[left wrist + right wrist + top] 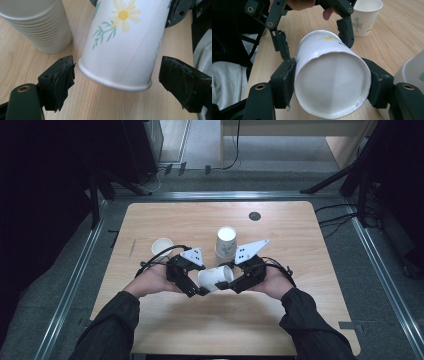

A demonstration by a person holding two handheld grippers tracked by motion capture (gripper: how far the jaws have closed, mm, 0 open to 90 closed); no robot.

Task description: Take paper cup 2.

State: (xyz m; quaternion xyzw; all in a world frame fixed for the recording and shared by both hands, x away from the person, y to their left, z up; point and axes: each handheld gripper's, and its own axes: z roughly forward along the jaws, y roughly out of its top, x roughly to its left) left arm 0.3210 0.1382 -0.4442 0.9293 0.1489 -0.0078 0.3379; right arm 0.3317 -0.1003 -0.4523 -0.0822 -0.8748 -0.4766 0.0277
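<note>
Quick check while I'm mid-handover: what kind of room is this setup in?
Most likely a lab or recording bay, not a kitchen: a small wooden table fenced by metal floor rails, dark tripod legs around it, cables trailing across grey flooring.

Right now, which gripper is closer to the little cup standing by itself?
Left. The left gripper sits just beside the single cup; the right gripper is farther off, across the sideways cup.

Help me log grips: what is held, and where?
The right gripper clamps the daisy-print paper cup at its base; the left gripper stands open around its rim.

Bright sharp tabletop, dark surroundings, soft shadows
</note>
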